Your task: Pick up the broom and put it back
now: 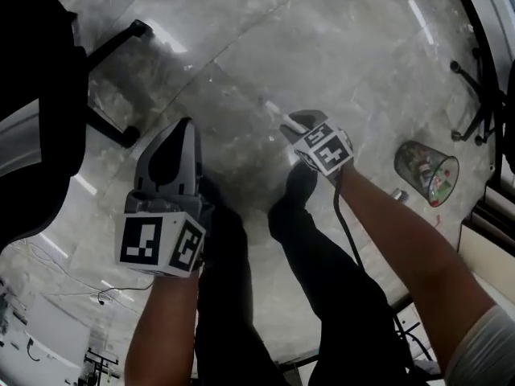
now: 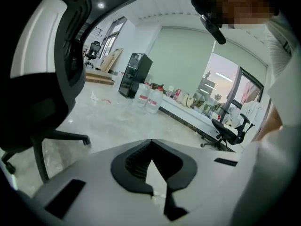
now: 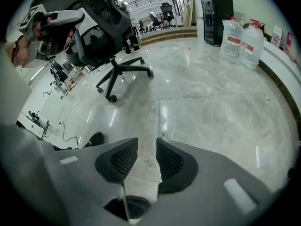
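No broom shows in any view. In the head view my left gripper [image 1: 185,125] hangs low over the grey marble floor [image 1: 322,55], in front of the person's left leg. Its dark pads meet at the tips with nothing between them [image 2: 150,142]. My right gripper [image 1: 290,124] points steeply down at the floor, just ahead of the person's right shoe [image 1: 299,185]. In the right gripper view its pads stand apart [image 3: 147,145], and only bare floor shows in the gap.
A black office chair [image 1: 48,95] stands close at the left, its wheeled base [image 1: 121,39] reaching onto the floor. A mesh waste bin [image 1: 426,173] with litter sits at the right. Cables [image 1: 80,288] lie at lower left. Two water bottles [image 3: 242,39] and a black cabinet [image 3: 216,13] stand by the far wall.
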The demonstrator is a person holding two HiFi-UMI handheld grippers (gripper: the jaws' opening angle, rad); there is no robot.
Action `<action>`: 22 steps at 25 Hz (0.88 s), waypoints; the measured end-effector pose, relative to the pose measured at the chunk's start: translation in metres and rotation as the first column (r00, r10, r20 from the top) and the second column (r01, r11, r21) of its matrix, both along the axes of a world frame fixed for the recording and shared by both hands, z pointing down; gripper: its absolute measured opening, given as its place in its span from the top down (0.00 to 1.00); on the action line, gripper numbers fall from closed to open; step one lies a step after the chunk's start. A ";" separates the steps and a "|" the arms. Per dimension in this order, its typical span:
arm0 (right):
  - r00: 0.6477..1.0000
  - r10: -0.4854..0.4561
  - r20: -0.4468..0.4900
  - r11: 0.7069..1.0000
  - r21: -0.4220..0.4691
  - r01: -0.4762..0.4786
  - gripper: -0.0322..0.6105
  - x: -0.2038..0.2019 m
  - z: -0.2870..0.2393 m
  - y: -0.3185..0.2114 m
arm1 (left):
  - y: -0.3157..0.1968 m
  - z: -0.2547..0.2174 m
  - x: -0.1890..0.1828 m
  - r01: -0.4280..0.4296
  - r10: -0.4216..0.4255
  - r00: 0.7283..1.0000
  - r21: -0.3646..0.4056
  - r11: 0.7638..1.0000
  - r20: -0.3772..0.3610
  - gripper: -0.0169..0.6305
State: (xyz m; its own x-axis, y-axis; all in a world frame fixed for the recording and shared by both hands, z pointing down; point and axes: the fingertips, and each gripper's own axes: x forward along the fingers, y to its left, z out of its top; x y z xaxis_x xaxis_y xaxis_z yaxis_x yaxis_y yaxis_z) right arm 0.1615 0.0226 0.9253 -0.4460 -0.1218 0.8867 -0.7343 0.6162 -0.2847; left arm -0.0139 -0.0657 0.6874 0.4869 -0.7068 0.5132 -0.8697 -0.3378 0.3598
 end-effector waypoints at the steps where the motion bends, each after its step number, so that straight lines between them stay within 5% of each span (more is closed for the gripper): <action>1: 1.000 -0.010 -0.004 1.000 -0.011 0.010 0.76 -0.004 0.025 0.002 | 0.005 0.023 -0.002 -0.002 0.002 1.000 -0.012 1.000 -0.002 0.97; 11: 0.979 -0.080 -0.190 0.992 -0.108 0.060 0.75 0.008 0.214 0.007 | 0.018 0.182 -0.014 -0.006 0.004 1.000 -0.097 0.995 -0.020 0.97; 22: 0.967 -0.120 -0.225 0.990 -0.097 0.100 0.79 0.010 0.227 0.008 | 0.019 0.191 -0.013 -0.037 0.033 0.999 -0.107 0.994 -0.039 0.97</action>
State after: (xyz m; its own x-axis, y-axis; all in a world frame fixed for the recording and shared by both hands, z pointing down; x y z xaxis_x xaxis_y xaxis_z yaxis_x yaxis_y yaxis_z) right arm 0.1716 0.0304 1.1524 -0.2358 -0.0035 0.9718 -0.7150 0.6779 -0.1710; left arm -0.0267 -0.0465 0.8781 0.5304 -0.6310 0.5661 -0.8434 -0.3251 0.4278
